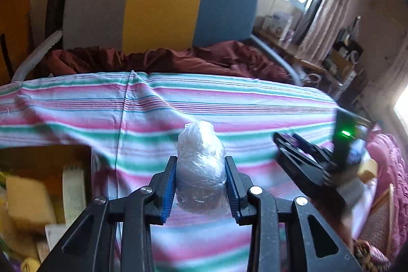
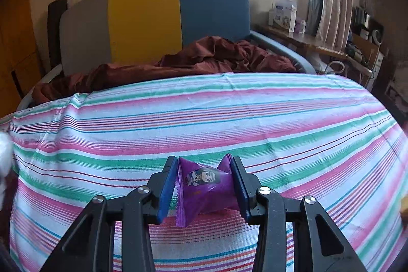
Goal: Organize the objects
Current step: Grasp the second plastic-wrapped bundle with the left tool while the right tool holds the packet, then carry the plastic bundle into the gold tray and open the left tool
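Note:
My left gripper (image 1: 201, 165) is shut on a grey lump wrapped in clear plastic film (image 1: 200, 170) and holds it above the striped bed sheet (image 1: 229, 103). My right gripper (image 2: 205, 167) is shut on a purple snack packet (image 2: 204, 185) with a cartoon figure on it, also above the striped sheet (image 2: 204, 114). The right gripper also shows in the left wrist view (image 1: 288, 142), blurred, at the right, with a green light on its body. A blurred white edge of the wrapped lump (image 2: 5, 152) shows at the far left of the right wrist view.
A brown cardboard box (image 1: 48, 157) at lower left holds yellow sponges and white items. A maroon blanket (image 2: 204, 55) lies crumpled by the grey, yellow and blue headboard (image 2: 153, 17). A cluttered wooden shelf (image 2: 318, 42) runs under the window at right. A pink cloth (image 1: 390, 170) lies at the right.

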`<action>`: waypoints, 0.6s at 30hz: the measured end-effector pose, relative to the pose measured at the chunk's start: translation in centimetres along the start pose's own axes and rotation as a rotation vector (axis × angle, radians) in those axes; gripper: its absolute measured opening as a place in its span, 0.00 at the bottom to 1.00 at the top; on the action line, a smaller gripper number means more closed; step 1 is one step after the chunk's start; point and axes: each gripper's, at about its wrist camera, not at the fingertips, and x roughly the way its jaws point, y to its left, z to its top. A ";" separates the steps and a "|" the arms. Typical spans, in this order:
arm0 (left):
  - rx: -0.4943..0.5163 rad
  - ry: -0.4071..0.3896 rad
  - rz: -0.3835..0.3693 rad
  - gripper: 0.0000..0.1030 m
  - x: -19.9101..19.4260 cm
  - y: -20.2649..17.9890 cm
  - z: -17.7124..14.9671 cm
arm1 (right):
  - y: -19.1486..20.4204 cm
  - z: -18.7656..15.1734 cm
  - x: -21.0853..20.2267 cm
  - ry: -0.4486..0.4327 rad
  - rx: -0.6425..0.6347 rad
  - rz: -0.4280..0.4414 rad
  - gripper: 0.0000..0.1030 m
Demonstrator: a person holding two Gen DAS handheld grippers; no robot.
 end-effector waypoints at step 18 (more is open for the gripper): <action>-0.206 -0.088 0.044 0.34 -9.3 10.7 -4.7 | 1.6 -1.7 -3.7 -0.064 -0.085 -0.023 0.41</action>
